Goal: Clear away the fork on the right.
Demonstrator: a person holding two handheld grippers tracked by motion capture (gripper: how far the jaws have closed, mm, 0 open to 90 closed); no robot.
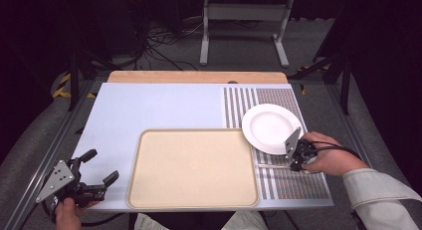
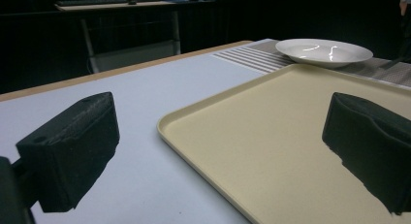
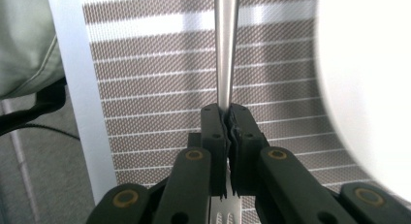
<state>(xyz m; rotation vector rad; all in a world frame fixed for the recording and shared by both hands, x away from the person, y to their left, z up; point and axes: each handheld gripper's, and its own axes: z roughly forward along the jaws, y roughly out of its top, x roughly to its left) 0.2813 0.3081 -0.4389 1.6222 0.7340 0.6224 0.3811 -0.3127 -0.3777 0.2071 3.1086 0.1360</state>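
Right gripper view: the fork [image 3: 226,49] is pinched between the two black jaws, its steel handle running straight up and off the top edge
Fork tines: just peeking out below the jaws at the bottom edge, mostly hidden by the gripper's own arms
Fork in high view: a thin sliver on the striped placemat [image 1: 286,182] beside the right gripper [image 1: 293,158], too small to make out well
Right gripper: clamped tight on the fork, held low over the placemat next to the plate
White plate [image 1: 271,128]: sits on the placemat, its near-left rim over the tray's far right corner; in the right gripper view it is a blurred white mass cut off at the right
Beige tray [image 1: 193,169]: lies flat mid-table, near edge by the person
Left gripper [image 1: 99,170]: jaws spread wide, held at the table's near left corner, apart from the tray
Left gripper view: both jaw pads cropped by the frame, tray corner between them, plate far off
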